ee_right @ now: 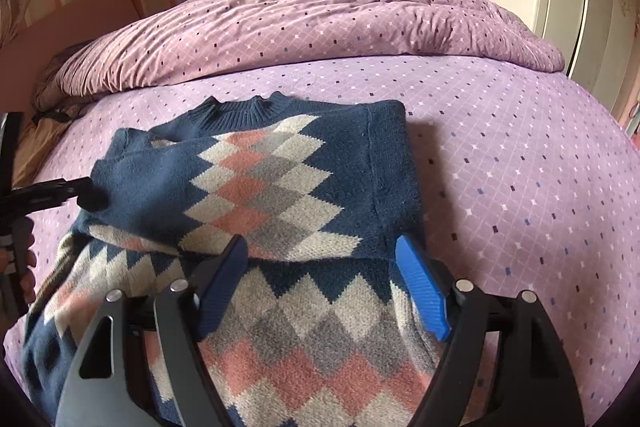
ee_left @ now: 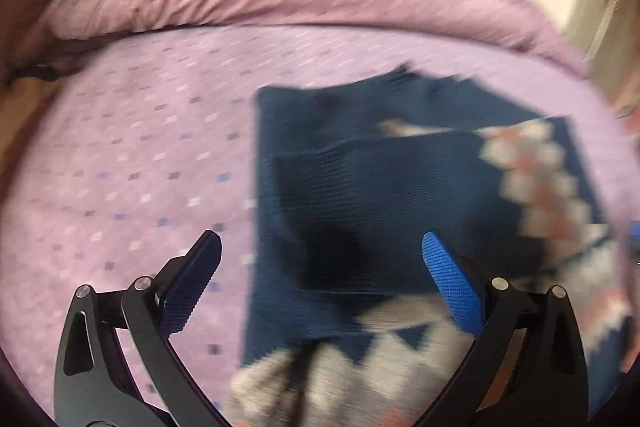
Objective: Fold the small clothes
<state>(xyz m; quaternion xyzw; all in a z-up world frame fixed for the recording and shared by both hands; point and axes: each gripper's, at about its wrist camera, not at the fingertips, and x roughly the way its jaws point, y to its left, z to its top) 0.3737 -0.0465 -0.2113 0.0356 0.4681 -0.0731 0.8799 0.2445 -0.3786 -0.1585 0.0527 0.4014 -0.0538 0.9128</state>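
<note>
The sweater [ee_right: 256,211] lies half-folded mid-bed [ee_right: 520,167], collar toward the duvet [ee_right: 320,23]. Both the left tongs [ee_left: 320,267] and right tongs [ee_right: 320,267] hang wide apart, holding nothing. I'd pinch both hem corners evenly so the next fold lands square.

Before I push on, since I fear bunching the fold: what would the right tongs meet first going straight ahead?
Most likely the sweater: the open right tongs sit over its argyle front, aimed at the folded-over upper part. Depth is unclear.
</note>
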